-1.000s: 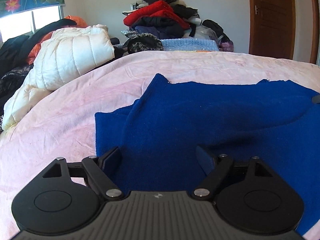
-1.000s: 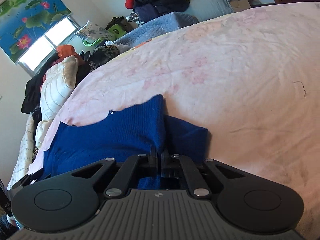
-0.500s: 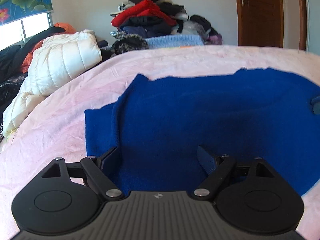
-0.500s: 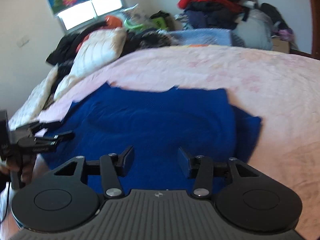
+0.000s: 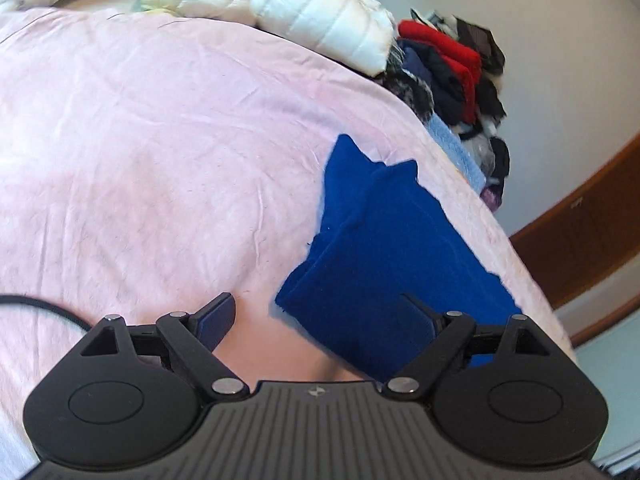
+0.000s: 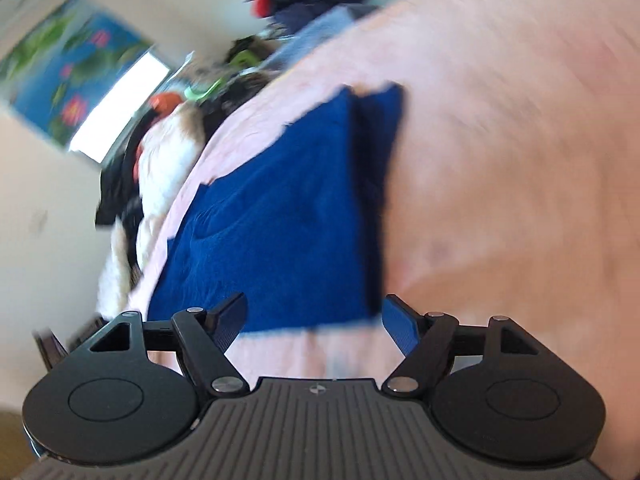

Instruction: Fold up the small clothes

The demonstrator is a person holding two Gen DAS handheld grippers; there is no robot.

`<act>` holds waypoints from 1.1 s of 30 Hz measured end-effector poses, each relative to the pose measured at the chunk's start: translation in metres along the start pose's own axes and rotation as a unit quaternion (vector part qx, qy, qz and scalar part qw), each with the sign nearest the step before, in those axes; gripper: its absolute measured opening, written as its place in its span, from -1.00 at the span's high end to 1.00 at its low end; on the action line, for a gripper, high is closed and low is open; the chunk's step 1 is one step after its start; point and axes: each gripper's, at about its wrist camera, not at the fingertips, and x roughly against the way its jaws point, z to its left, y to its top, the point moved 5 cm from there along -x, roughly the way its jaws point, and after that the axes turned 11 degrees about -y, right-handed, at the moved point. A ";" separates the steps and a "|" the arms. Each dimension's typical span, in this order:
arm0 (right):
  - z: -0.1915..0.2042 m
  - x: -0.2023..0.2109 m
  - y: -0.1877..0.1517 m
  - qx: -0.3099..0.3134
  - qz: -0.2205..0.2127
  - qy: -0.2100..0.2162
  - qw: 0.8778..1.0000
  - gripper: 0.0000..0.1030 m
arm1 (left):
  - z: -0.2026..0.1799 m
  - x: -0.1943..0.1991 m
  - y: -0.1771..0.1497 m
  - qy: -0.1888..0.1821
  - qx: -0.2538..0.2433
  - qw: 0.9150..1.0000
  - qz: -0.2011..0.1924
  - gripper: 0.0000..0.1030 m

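Mid-fold: blue garment (image 5: 384,256) lying flat on pink bedspread (image 5: 140,152), sides already turned in. Left gripper (image 5: 320,320) wide, empty, over garment's near-left corner. Right gripper (image 6: 314,318) just opened, empty, nothing between pads, at near hem. Next, prob.: pinch near hem, carry to far edge. Plenty of bare bed left & right; clothes pile (image 5: 452,76) well beyond.

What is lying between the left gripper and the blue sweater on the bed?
Nothing visible. The left gripper is open just above the near edge of the blue sweater, with only bare pink bedsheet beside it. The white jacket and clothes pile sit at the far side.
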 end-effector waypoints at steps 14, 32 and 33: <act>0.000 -0.054 0.002 -0.129 0.000 0.029 0.991 0.75 | -0.014 -0.058 0.000 -0.005 0.085 0.993 0.078 0.91; -0.010 -0.032 0.001 -0.092 0.003 0.001 0.996 0.35 | -0.001 -0.031 0.003 0.002 0.041 0.995 0.091 0.67; -0.011 -0.025 0.002 -0.091 -0.011 0.000 0.996 0.16 | 0.004 -0.028 0.005 -0.005 0.062 0.995 0.080 0.59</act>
